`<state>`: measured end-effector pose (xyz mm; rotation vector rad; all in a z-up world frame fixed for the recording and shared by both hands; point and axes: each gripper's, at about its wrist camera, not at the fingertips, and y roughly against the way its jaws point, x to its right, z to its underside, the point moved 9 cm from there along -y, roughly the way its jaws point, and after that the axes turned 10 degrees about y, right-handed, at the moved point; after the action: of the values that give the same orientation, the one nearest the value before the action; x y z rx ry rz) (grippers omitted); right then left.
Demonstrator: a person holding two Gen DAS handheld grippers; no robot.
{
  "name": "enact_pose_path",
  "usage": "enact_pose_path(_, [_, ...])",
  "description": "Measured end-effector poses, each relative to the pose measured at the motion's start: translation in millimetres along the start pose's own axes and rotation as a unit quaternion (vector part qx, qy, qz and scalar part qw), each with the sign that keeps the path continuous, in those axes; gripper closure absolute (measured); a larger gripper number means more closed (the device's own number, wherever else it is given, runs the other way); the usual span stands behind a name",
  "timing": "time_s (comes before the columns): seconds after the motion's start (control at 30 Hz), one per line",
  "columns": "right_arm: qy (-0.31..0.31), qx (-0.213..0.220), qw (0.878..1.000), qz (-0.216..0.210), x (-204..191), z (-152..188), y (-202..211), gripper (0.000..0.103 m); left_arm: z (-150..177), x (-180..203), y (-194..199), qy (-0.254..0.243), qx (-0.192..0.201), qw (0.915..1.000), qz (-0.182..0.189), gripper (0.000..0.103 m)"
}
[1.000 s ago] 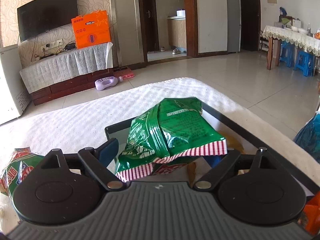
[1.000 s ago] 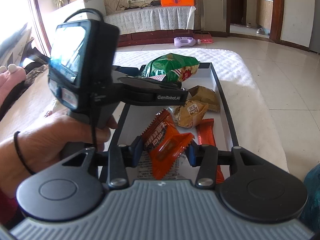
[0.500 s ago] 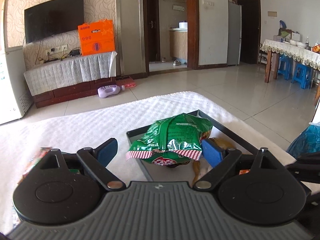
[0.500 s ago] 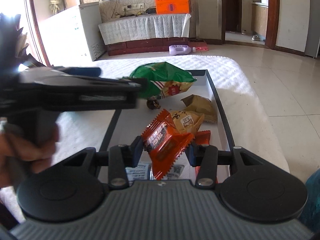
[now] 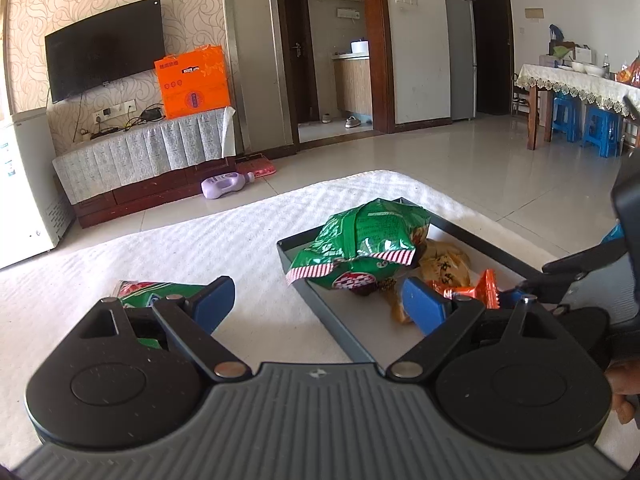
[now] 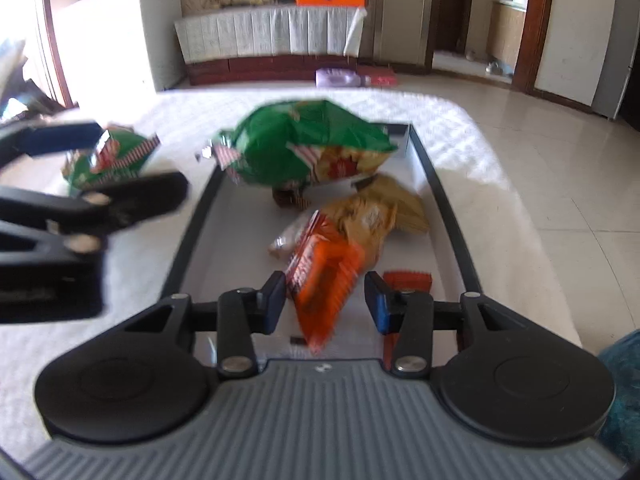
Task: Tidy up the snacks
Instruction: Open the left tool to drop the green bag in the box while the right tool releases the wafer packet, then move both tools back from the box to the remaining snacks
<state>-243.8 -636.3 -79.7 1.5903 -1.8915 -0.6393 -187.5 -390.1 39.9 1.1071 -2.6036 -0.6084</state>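
A green chip bag (image 5: 360, 244) lies at the far end of the dark-framed tray (image 5: 320, 308), also seen in the right wrist view (image 6: 304, 144). My left gripper (image 5: 316, 300) is open and empty, back from the tray's left rim. My right gripper (image 6: 326, 300) has its jaws apart around an orange snack packet (image 6: 324, 276) over the tray (image 6: 196, 224); the packet looks loose between the pads. Tan packets (image 6: 372, 212) lie mid-tray. A second green bag (image 5: 156, 290) lies on the white cloth left of the tray, also in the right wrist view (image 6: 108, 156).
The tray sits on a white textured cloth (image 5: 200, 248). An orange packet (image 6: 408, 278) lies by the right finger. Beyond are a tiled floor, a TV cabinet (image 5: 140, 160) with an orange box, and a purple bottle (image 5: 224, 186) on the floor.
My left gripper let go of the green chip bag in the tray and pulled back to the left. My right gripper's jaws widened around the orange packet.
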Motion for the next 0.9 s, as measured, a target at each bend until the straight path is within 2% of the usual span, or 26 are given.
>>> enact_pose_path(0.17, [-0.005, 0.018, 1.000, 0.002, 1.6, 3.1, 18.4, 0.042, 2.8, -5.1, 13.1, 0.015, -0.002, 0.9998, -0.009, 0.009])
enact_pose_path(0.6, [-0.043, 0.060, 0.997, 0.000, -8.3, 7.8, 73.3, 0.042, 35.0, -16.6, 56.9, 0.027, -0.019, 0.9988, -0.037, 0.009])
enact_pose_path(0.73, [-0.048, 0.099, 0.994, -0.001, -17.3, -2.0, 89.3, 0.042, 37.8, -36.3, 64.7, 0.041, -0.020, 0.9970, -0.062, 0.009])
enact_pose_path(0.9, [-0.032, 0.144, 0.989, -0.031, -40.6, -24.7, 95.1, 0.042, 43.4, -74.0, 67.9, 0.070, -0.016, 0.9907, -0.115, 0.009])
